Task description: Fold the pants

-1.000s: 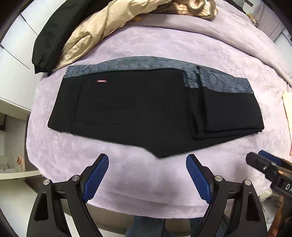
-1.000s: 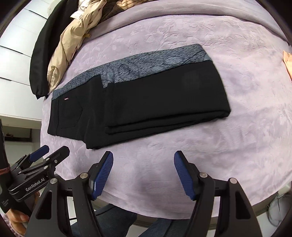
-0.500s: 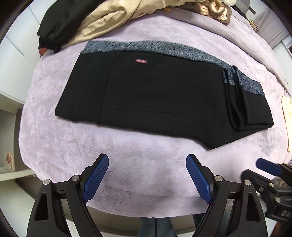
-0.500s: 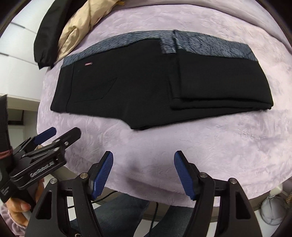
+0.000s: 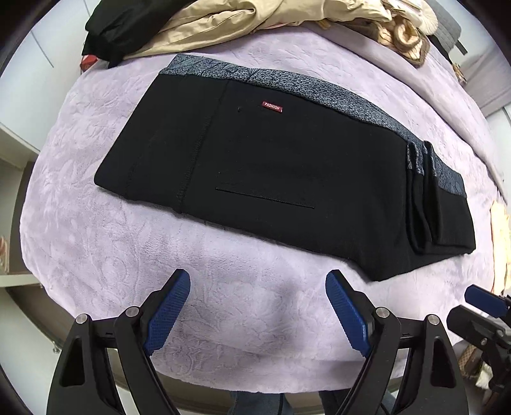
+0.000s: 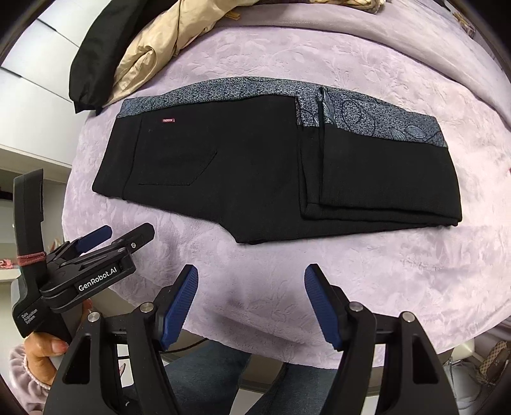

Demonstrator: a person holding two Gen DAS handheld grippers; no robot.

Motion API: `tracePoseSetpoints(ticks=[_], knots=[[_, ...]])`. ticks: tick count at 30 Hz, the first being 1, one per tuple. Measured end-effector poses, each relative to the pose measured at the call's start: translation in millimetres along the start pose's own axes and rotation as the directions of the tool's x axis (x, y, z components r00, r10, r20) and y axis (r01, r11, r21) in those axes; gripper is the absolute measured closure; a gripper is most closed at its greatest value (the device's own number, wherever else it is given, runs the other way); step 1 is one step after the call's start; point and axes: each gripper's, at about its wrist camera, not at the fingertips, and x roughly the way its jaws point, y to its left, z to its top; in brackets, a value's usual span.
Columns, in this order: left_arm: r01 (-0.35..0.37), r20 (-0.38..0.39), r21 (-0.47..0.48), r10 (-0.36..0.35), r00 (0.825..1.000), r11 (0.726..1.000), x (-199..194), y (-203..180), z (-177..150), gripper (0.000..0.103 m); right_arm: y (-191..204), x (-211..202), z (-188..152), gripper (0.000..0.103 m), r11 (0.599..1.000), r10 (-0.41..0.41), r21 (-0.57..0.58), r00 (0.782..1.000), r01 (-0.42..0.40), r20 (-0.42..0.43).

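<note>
Black pants with a grey patterned waistband (image 6: 262, 172) lie flat on the lilac embossed plush blanket (image 6: 367, 265), partly folded; legs doubled into a layered stack at the right end, back pocket and small red label (image 5: 272, 107) face up toward the left end.

Left gripper (image 5: 258, 308) points steeply down over bare blanket near the bed's near edge, pants ahead of it and apart; jaws wide, blue ribbed pads (image 5: 169, 311) with nothing between them.

Right gripper (image 6: 250, 301) same pose, steeply down, just short of the pants' near hem; jaws wide, empty.

Right view shows the left gripper's black body (image 6: 92, 265) off to the side, gripped by a hand (image 6: 44, 348) with a pink fuzzy cuff; left view catches the right gripper at its right edge.

Beige jacket (image 5: 242, 22) and black garment (image 5: 127, 25) piled at the blanket's far side, clear of the pants.
</note>
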Motion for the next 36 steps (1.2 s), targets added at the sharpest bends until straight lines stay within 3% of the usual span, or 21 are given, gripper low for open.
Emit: tracePoseSetpoints(ticks=[10,19,24,29,32,36], knots=[[-0.002,-0.007,-0.029,0.002,1.000,1.000,15.8,14.1,15.4,0.015,0.8,11.2,8.7,0.030,1.000,-0.004,-0.011,0.999,0.004,-0.035],[-0.010,0.001,-0.056,0.010,1.000,0.998,24.1,30.8,44.5,0.015,7.4,6.1,25.6,0.030,0.999,-0.005,-0.031,1.000,0.004,-0.012],[0.002,0.024,-0.092,0.000,1.000,0.996,25.5,55.7,62.2,0.015,9.4,4.5,38.2,0.030,0.999,0.012,-0.038,1.000,-0.012,-0.009],[0.029,0.047,-0.203,-0.020,0.999,0.979,34.2,102.0,78.3,0.015,15.6,9.2,63.4,0.030,0.993,-0.001,-0.119,1.000,0.001,0.002],[0.020,0.055,-0.230,-0.007,0.998,0.973,38.7,124.3,83.2,0.015,23.1,19.1,82.7,0.030,0.985,-0.003,-0.171,1.000,0.004,0.005],[0.064,0.069,-0.253,-0.048,0.996,0.965,46.5,145.1,85.6,0.015,41.5,38.4,109.1,0.030,0.965,-0.004,-0.262,1.000,0.011,0.027]])
